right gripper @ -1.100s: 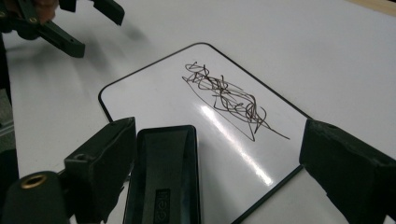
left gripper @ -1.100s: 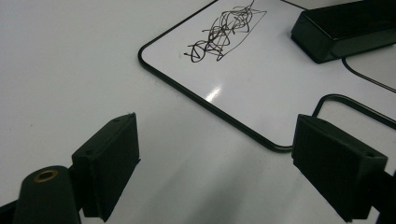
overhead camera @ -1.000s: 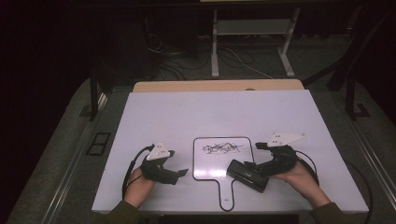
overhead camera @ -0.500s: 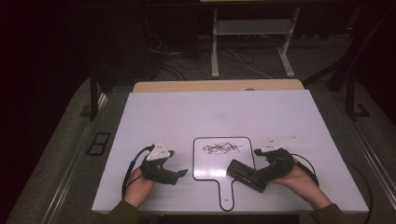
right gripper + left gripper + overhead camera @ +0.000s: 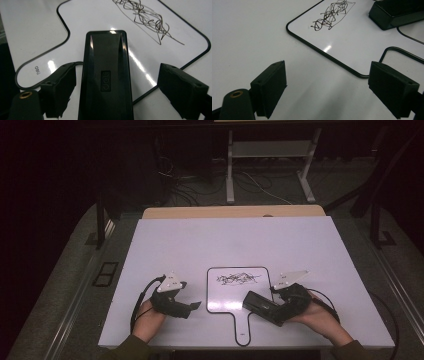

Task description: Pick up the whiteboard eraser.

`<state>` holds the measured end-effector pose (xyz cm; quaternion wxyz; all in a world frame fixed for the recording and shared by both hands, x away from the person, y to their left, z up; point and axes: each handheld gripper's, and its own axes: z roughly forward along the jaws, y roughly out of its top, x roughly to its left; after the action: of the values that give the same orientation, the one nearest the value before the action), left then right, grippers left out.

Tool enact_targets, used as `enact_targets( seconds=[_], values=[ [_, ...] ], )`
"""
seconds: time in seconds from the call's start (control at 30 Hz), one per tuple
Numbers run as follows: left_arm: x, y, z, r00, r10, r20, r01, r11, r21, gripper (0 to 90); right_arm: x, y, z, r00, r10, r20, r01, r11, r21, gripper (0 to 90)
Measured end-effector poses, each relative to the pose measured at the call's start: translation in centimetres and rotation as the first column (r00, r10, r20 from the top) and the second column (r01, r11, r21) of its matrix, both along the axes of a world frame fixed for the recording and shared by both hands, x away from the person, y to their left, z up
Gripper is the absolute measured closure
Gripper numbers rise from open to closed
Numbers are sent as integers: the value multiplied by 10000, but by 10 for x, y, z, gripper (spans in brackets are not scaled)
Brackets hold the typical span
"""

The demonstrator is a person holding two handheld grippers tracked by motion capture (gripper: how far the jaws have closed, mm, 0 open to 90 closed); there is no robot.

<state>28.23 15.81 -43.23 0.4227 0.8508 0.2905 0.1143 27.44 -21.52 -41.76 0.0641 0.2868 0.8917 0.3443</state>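
A small handled whiteboard (image 5: 227, 296) lies at the table's near middle, with a black scribble (image 5: 238, 278) on its upper part. A black eraser (image 5: 258, 303) rests on the board's lower right corner. My right gripper (image 5: 270, 309) is around the eraser from the right. In the right gripper view the eraser (image 5: 106, 75) lies lengthwise between the jaws of the right gripper (image 5: 116, 83), with a gap at the right jaw, so it is open. My left gripper (image 5: 189, 296) rests on the table left of the board, open and empty (image 5: 327, 82).
The white table (image 5: 225, 240) has bare surface behind and beside the board. A tan board edge (image 5: 230, 212) runs along its far side. Beyond it are a dark floor, cables and a metal stand (image 5: 270, 150).
The right hand has dropped a little and shifted slightly left, bringing its gripper lower over the eraser. The left gripper, the eraser and the whiteboard have stayed put.
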Motion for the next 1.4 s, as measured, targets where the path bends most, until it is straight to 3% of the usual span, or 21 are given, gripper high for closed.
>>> enact_targets(
  seconds=[0.23,0.27,0.7,1.4],
  values=[
    [0,0,0,10000,-5,-8,5,10000,10,140,-2,7,-5,9998,92,-158,-99,9988,-472,151],
    [0,0,0,10000,-23,16,23,10000,13,140,-3,8,-6,9998,140,-161,-148,9986,-502,187],
    [1,0,-1,9999,-124,-7,125,9998,174,140,-6,14,-11,9994,236,-266,-266,9925,-1196,269],
    [1,-1,-1,9999,-81,-97,83,9998,155,140,-6,20,-12,9988,339,-353,-394,9844,-1712,373]
  ],
)
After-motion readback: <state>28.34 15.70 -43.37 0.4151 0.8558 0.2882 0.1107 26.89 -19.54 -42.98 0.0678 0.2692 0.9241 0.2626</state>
